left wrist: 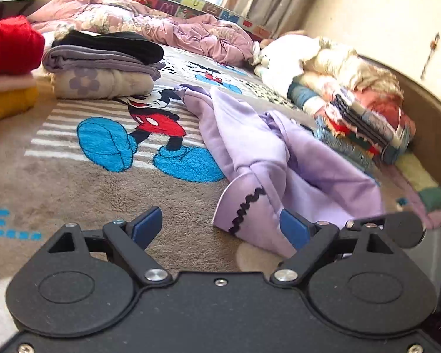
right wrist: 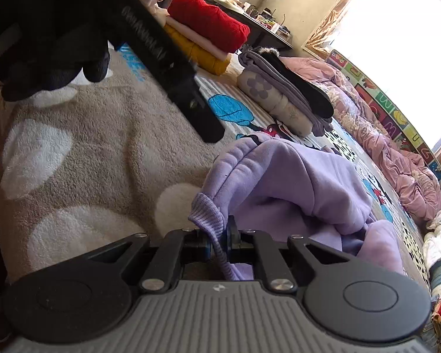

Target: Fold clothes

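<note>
Right hand-held gripper (right wrist: 219, 239) is clamped on the ribbed cuff of the lilac sweatshirt (right wrist: 294, 182), its blue pads pressed together with the knit pinched between them. Left hand-held gripper (left wrist: 220, 226) stands wide apart, its right blue pad just against a lilac fold edged with black zigzag trim, nothing held between the pads. The lilac sweatshirt (left wrist: 267, 158) lies crumpled on the plush cartoon-mouse blanket (left wrist: 102, 182) that covers the bed. Beyond it on the blanket sits a folded stack (left wrist: 102, 67) with a black piece on top, grey under it and a cream piece with a purple flower at the bottom. Beside that stands a second stack (left wrist: 8, 67), red over pale pink over yellow. A rumpled pink quilt (left wrist: 161, 26) runs along the far edge, and a heap of patterned bedding (left wrist: 352, 108) lies by the wall.
</note>
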